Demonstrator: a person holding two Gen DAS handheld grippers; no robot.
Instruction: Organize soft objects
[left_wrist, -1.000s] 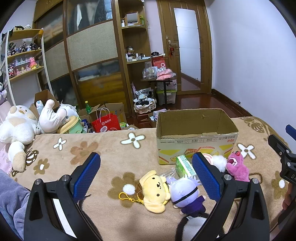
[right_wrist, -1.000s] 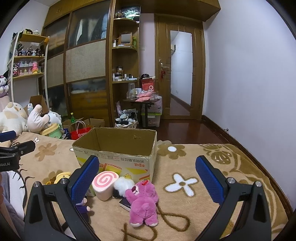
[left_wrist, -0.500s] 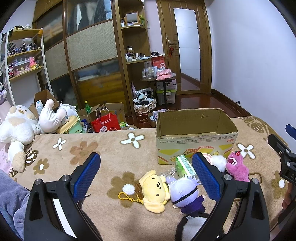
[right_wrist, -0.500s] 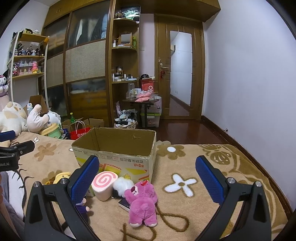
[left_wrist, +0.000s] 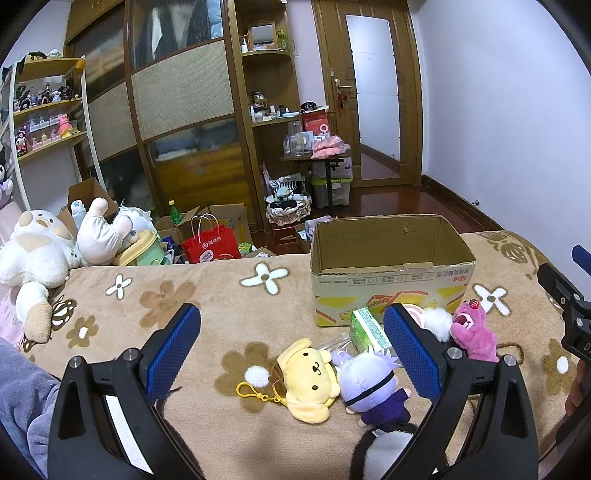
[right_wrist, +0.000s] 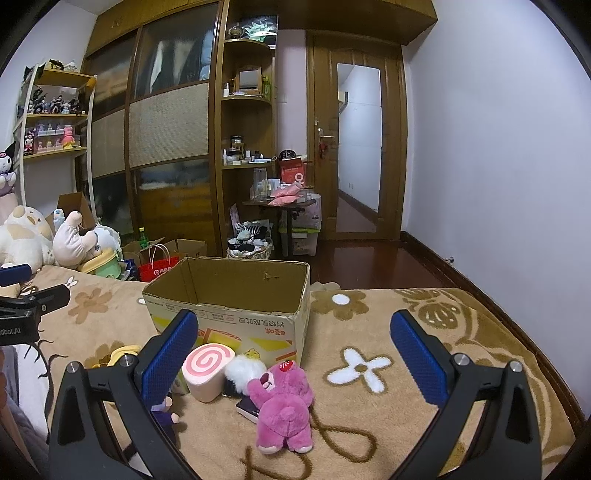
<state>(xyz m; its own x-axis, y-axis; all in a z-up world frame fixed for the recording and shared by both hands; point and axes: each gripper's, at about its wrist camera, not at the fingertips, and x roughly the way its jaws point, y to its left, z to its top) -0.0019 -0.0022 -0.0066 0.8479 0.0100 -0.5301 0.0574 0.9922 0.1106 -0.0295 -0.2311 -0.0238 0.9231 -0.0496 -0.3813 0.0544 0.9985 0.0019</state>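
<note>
Pink bear (right_wrist: 282, 404) lies btwn right gripper (right_wrist: 295, 354) wide-open jaws; left gripper (left_wrist: 291, 349) also open.

Pale walls (right_wrist: 498, 147), dark wood floor (right_wrist: 369, 266), tall wooden wardrobe (left_wrist: 184, 92) and door (right_wrist: 358, 147).

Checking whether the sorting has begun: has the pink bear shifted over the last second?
No. In the right wrist view the pink bear lies in the same spot just before the cardboard box, with the same gap to it.
</note>
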